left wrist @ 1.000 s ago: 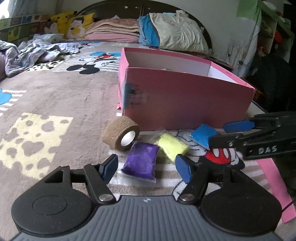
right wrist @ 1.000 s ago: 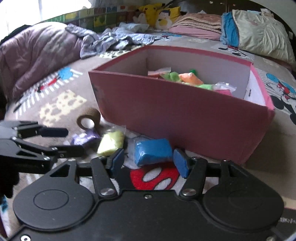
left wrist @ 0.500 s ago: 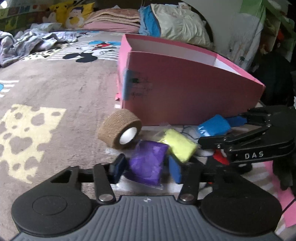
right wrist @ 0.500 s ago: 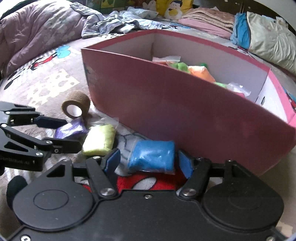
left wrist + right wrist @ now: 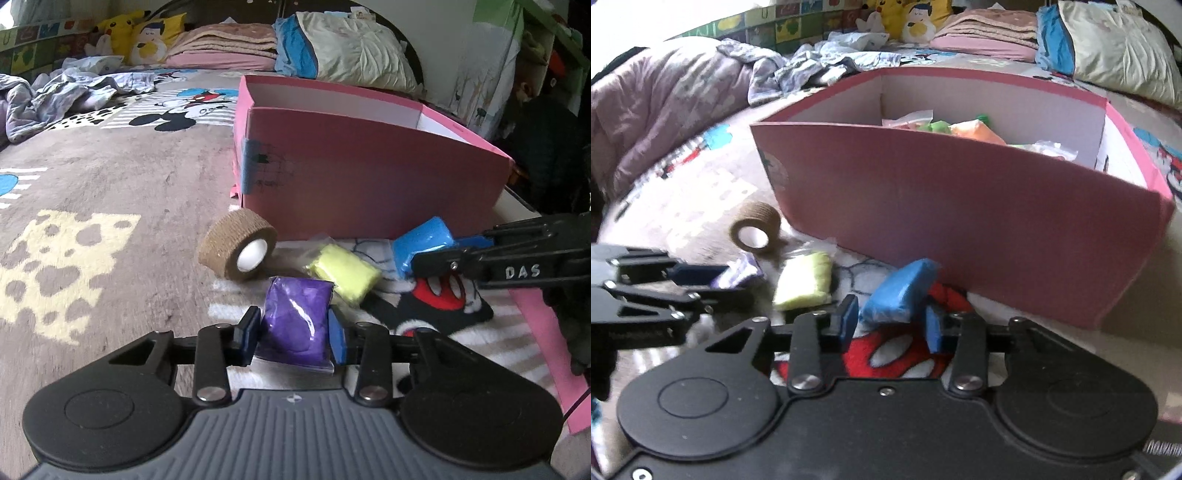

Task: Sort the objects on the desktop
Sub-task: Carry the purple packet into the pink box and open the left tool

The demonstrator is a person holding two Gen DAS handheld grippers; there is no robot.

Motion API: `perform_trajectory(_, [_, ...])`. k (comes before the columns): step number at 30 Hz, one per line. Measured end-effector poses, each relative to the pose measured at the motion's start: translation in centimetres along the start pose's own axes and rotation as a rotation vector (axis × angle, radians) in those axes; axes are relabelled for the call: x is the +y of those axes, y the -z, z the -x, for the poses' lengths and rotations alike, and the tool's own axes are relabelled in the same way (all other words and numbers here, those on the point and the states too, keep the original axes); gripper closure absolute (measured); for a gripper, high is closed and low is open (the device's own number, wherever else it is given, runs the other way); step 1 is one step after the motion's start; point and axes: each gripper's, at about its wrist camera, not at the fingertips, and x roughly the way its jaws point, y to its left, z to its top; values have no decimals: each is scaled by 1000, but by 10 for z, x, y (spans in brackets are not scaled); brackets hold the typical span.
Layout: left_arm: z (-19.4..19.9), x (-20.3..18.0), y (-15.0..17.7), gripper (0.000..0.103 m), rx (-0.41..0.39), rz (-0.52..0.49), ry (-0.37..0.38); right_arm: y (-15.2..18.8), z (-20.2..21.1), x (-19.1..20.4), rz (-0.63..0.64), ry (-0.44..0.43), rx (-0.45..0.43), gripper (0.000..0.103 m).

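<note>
- On the patterned cartoon blanket (image 5: 92, 177), just before the near long wall of the pink cardboard box (image 5: 369, 177): three soft clay packets and a tan roll of wrap tape (image 5: 236, 249), all outside the box.
- Left gripper (image 5: 293, 334) clamped on the purple clay packet in clear plastic (image 5: 295, 321), blue pads pressing both its sides; packet apparently resting on the blanket, at the near edge of the cluster.
- Right gripper (image 5: 890, 326) closed on the blue clay packet (image 5: 899, 291), tilted up toward the box wall and seemingly partly lifted.
- Pale yellow clay packet (image 5: 345, 273) loose between the two, just beside the purple one and ungripped.
- Judged step: carrying both gripped packets over the wall and into the box, beside the orange and green packets (image 5: 960, 129) already inside.
- Worth holding a firm but gentle squeeze, since soft clay deforms and slick plastic can slip.
- Best raised straight up above the rim before moving forward, to avoid catching the cardboard edge.
- Worth keeping the two grippers apart and steering past the yellow packet and the tape roll.
- Box floor hidden from the left wrist view; only packet tops visible from the right.
- Contact under either gripped packet hard to judge.
- Right wrist view blurred at its left side; box's far right end cut off there.
</note>
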Motion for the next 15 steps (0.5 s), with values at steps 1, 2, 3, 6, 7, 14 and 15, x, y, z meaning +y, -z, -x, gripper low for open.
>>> perform_trajectory(1, [1,0,0,66,1,1,1,1,2,0,-9,-6,-3,75])
perform_trajectory(2, [3,0,1,66,2,4,3,2,5,-1,-24,-17,-9,78])
perform_trajectory(3, [5,-1,2,66,1,8,6,4,8,-2,-46,-35,-14,79])
perform_trajectory(6, [10,-3,2,66,0,12,5,9,15,-7,-117,-75,-35,80])
perform_trajectory(7, [11,-3,2,66,0,13,4,10,14,-10,-148,-88,-31,80])
perform_trajectory(14, [18,-8,-4,67,-8,6,10,12,0,-33,-412,-143,-41,54])
perform_trajectory(15, [19,-9,-5,67,-12,1,9,12,-1,-36,-449,-148,-46,54])
